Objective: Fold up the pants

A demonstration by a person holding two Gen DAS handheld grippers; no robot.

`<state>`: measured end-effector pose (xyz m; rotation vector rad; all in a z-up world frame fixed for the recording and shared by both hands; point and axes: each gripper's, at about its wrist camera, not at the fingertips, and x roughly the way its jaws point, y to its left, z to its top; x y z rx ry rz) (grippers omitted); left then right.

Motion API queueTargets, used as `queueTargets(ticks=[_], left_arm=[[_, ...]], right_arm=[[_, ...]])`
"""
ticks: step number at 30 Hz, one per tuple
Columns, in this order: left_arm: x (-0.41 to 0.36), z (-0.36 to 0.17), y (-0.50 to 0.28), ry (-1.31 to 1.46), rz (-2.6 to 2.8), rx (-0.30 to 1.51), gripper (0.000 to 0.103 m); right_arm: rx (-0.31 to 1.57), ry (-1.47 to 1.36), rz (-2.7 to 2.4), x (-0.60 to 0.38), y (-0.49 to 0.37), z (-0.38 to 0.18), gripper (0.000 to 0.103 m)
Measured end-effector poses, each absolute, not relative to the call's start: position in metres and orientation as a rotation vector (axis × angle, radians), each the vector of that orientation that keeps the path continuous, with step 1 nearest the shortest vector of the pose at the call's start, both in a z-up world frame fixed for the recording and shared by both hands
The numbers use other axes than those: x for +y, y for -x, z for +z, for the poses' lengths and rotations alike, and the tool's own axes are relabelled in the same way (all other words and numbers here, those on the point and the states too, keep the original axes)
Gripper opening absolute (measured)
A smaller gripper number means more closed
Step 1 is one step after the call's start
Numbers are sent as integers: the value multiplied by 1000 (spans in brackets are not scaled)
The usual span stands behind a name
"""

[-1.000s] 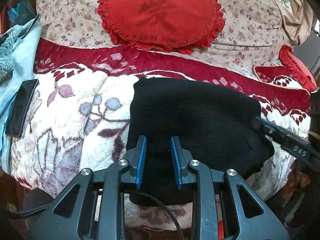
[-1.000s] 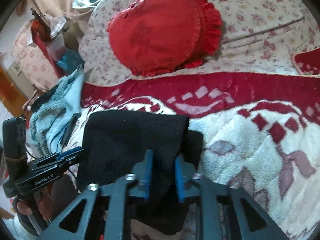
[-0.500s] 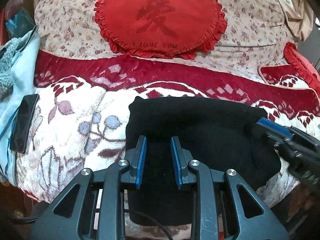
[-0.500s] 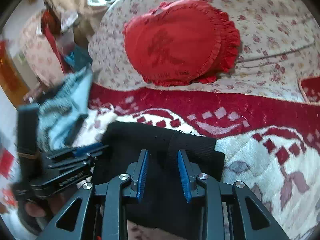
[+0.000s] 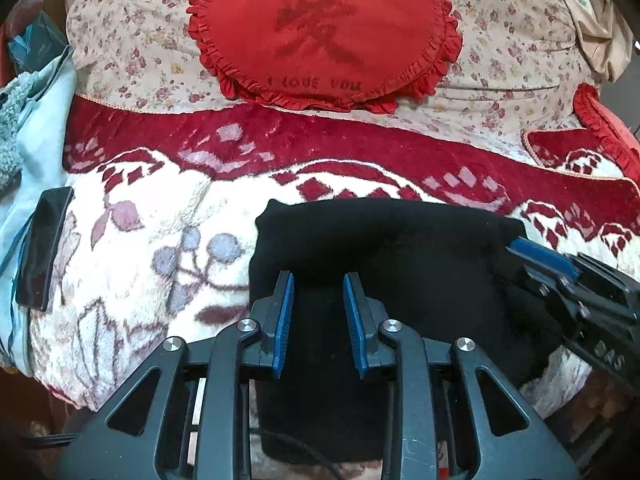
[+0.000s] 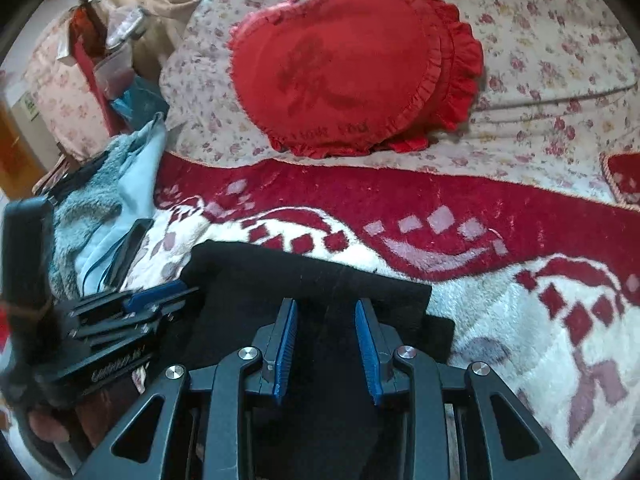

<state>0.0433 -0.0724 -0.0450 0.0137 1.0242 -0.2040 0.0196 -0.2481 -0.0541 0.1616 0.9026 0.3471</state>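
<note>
The black pants [image 5: 384,256] lie folded into a rough rectangle on the red and white fleece blanket [image 5: 152,248], near its front edge. They also show in the right wrist view [image 6: 312,292]. My left gripper [image 5: 318,282] is open and empty, with its fingers just above the near left part of the pants. My right gripper [image 6: 326,310] is open and empty over the near right part. Each gripper shows in the other's view, at the pants' side edges [image 5: 560,276] [image 6: 132,312].
A red heart-shaped cushion [image 5: 324,28] rests against the floral pillow [image 5: 132,40] at the back. A dark phone [image 5: 42,248] lies on light blue cloth [image 5: 36,128] at the left. A second red cushion [image 5: 608,132] sits at the far right.
My right gripper has opened and let go of the pants fold. Both grippers have drawn back toward the front edge, and the pants now lie flat.
</note>
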Motion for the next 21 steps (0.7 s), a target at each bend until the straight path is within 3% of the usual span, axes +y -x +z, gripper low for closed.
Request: queueTargets(ticks=[9, 12, 16, 21], left_arm=[[-35, -47, -19, 121, -239, 1048, 28], [-22, -48, -17, 207, -258, 1054, 37], [-14, -51, -19, 275, -265, 1061, 49], [-23, -61, -23, 269, -285, 1085, 51]], right_arm=[[924, -107, 410, -256, 47, -68, 30], [893, -199, 386, -280, 51, -63, 47], [870, -366, 358, -308, 43, -65, 50], [937, -392, 360, -306, 22, -84, 55]])
